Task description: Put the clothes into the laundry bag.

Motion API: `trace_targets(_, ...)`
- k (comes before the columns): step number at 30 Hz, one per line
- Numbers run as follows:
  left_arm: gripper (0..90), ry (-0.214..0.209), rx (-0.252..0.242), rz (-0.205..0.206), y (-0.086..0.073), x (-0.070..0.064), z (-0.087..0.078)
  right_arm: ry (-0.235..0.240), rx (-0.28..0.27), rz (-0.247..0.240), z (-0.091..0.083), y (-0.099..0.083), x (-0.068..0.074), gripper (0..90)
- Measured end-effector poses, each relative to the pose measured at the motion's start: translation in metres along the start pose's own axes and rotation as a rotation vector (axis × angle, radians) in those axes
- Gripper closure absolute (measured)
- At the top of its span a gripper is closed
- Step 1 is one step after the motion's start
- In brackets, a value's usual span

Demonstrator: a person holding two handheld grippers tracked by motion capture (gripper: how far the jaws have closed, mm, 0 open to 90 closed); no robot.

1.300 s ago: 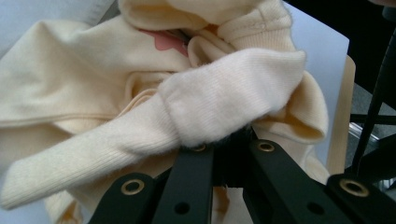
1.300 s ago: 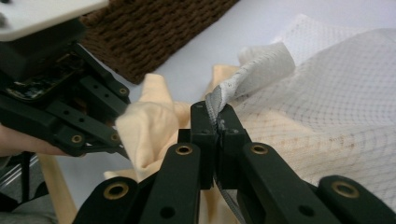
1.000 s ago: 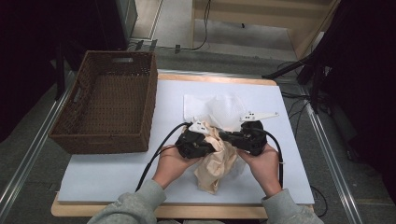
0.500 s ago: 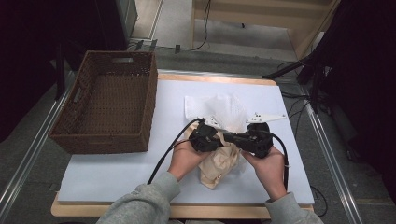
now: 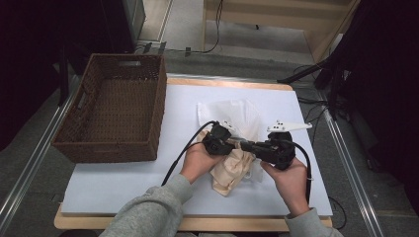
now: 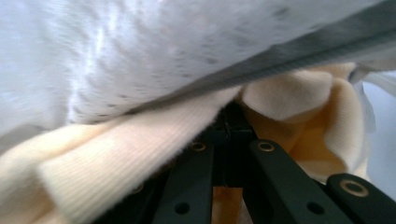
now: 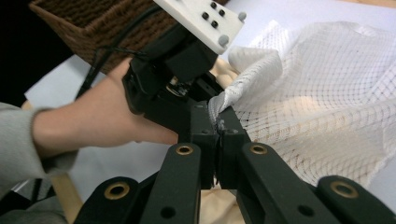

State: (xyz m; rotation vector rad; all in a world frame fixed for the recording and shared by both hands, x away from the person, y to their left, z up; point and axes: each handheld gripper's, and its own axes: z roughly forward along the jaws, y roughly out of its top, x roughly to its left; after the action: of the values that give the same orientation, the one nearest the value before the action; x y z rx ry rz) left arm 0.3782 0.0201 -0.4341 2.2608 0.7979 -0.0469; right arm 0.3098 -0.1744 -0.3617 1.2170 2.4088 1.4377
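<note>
A white mesh bag point(image 5: 232, 112) lies on the white table, with a cream cloth point(image 5: 231, 170) bunched at its near edge. My left gripper point(image 5: 236, 143) and right gripper point(image 5: 253, 146) meet tip to tip over that edge. In the left gripper view, the left gripper point(image 6: 229, 133) is shut on the cream cloth point(image 6: 116, 158), under the mesh bag point(image 6: 163, 51) and its grey hem. The right gripper point(image 7: 217, 128) is shut on a gathered fold of the mesh bag point(image 7: 327, 102), right in front of the left gripper's body.
A brown wicker basket point(image 5: 74, 148) stands on the left of the table point(image 5: 123, 182), its inside bare. The person's left hand point(image 7: 93, 116) holds the left gripper close by. Cables trail from both grippers toward the near edge.
Both grippers have shifted a little to the right and drawn closer, now tip to tip. The cream cloth has bunched up further under them.
</note>
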Motion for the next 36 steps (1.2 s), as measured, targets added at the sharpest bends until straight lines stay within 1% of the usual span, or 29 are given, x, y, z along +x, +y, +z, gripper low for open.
trace_targets(3,90.0,-0.008,0.006,-0.007,0.0,0.001,-0.002,-0.01,0.011,-0.008,0.004,-0.003,-0.003,89.2)
trace_targets(4,90.0,-0.019,-0.004,-0.016,0.0,0.001,-0.003,-0.014,0.018,-0.002,0.005,-0.005,-0.004,89.2)
trace_targets(6,90.0,-0.025,-0.005,-0.012,0.0,0.0,-0.007,-0.021,0.023,-0.003,0.007,-0.006,-0.005,89.1)
trace_targets(7,89.8,-0.034,-0.002,-0.005,0.0,-0.001,-0.009,-0.023,0.027,-0.001,0.008,-0.007,-0.006,89.1)
trace_targets(9,90.0,-0.032,0.006,0.022,0.001,-0.003,-0.013,-0.022,0.034,-0.003,0.01,-0.007,-0.008,89.1)
trace_targets(10,87.7,-0.042,0.0,0.018,0.001,-0.005,-0.019,-0.024,0.042,-0.001,0.012,-0.008,-0.009,89.1)
trace_targets(11,85.7,-0.042,0.0,0.018,0.001,-0.005,-0.019,-0.024,0.042,-0.001,0.012,-0.008,-0.009,89.1)
trace_targets(12,84.0,-0.046,-0.016,0.016,0.001,-0.005,-0.023,-0.025,0.051,-0.001,0.015,-0.01,-0.011,89.1)
trace_targets(15,82.4,-0.061,-0.036,0.017,0.0,-0.006,-0.035,-0.026,0.056,0.008,0.017,-0.012,-0.014,89.1)
trace_targets(16,78.8,-0.068,-0.036,0.017,-0.002,-0.006,-0.042,-0.029,0.057,0.015,0.017,-0.012,-0.015,89.0)
trace_targets(17,77.5,-0.068,-0.036,0.017,-0.002,-0.006,-0.042,-0.029,0.057,0.015,0.017,-0.012,-0.015,89.0)
trace_targets(18,75.3,-0.079,-0.03,0.021,-0.004,-0.006,-0.047,-0.028,0.056,0.014,0.017,-0.012,-0.016,89.0)
trace_targets(20,69.2,-0.082,-0.031,0.021,-0.005,-0.007,-0.049,-0.029,0.058,0.015,0.017,-0.012,-0.016,89.0)
trace_targets(21,65.9,-0.091,-0.036,0.029,-0.008,-0.008,-0.053,-0.029,0.058,0.017,0.017,-0.013,-0.017,89.0)
trace_targets(23,57.7,-0.094,-0.038,0.03,-0.009,-0.01,-0.056,-0.029,0.057,0.016,0.017,-0.013,-0.017,89.0)
trace_targets(24,52.7,-0.108,-0.041,0.033,-0.012,-0.01,-0.059,-0.029,0.058,0.015,0.017,-0.013,-0.017,89.0)
trace_targets(25,47.3,-0.108,-0.041,0.033,-0.012,-0.01,-0.059,-0.029,0.058,0.015,0.017,-0.013,-0.017,89.0)
trace_targets(26,43.2,-0.113,-0.053,0.046,-0.015,-0.01,-0.062,-0.029,0.058,0.015,0.017,-0.013,-0.017,89.0)
trace_targets(27,40.4,-0.103,-0.055,0.048,-0.018,-0.01,-0.064,-0.027,0.06,0.017,0.017,-0.013,-0.017,89.0)
trace_targets(29,36.6,-0.1,-0.062,0.047,-0.022,-0.009,-0.067,-0.026,0.061,0.018,0.018,-0.013,-0.018,89.0)
trace_targets(30,33.9,-0.095,-0.054,0.051,-0.024,-0.009,-0.069,-0.026,0.06,0.019,0.018,-0.013,-0.018,89.0)
trace_targets(32,32.0,-0.096,-0.047,0.048,-0.026,-0.008,-0.07,-0.026,0.062,0.017,0.018,-0.013,-0.018,88.9)
trace_targets(33,31.1,-0.105,-0.037,0.031,-0.03,-0.006,-0.071,-0.026,0.061,0.018,0.018,-0.013,-0.018,88.9)
trace_targets(34,30.6,-0.106,-0.032,0.028,-0.032,-0.005,-0.073,-0.026,0.061,0.019,0.018,-0.013,-0.018,88.9)
trace_targets(35,30.7,-0.103,-0.037,0.032,-0.036,-0.004,-0.075,-0.026,0.06,0.018,0.018,-0.013,-0.018,88.9)
trace_targets(36,30.6,-0.103,-0.037,0.032,-0.036,-0.004,-0.075,-0.026,0.06,0.018,0.017,-0.013,-0.018,89.0)
